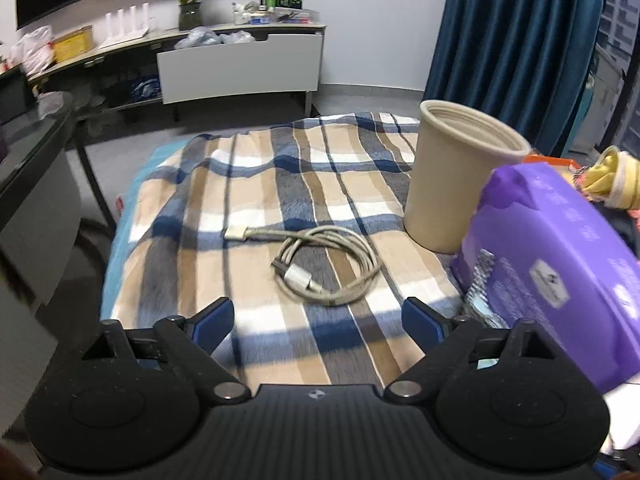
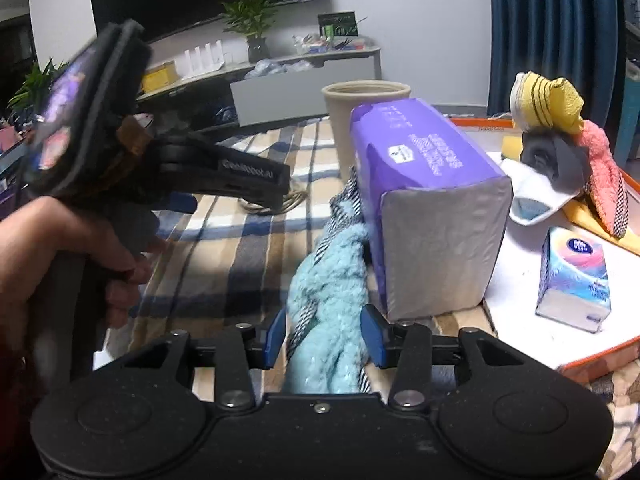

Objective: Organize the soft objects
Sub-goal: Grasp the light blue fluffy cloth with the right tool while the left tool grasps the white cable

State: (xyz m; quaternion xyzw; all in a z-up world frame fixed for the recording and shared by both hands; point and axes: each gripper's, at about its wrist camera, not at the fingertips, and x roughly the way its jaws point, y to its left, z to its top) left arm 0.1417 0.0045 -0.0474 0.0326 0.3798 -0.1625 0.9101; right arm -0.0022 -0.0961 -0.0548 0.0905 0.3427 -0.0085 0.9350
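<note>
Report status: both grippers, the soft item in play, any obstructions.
Left gripper open, empty, over plaid blanket. Right gripper open around light-blue fuzzy cloth, pads not pressing. Purple tissue pack crowds the cloth's right side.

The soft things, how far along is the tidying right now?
Done: socks and cloths already sit piled in the orange-rimmed tray. In hand: the light blue fluffy towel lies between the right gripper pads, not clearly pinched. Left: the towel still needs placing; the left gripper is open and empty.
</note>
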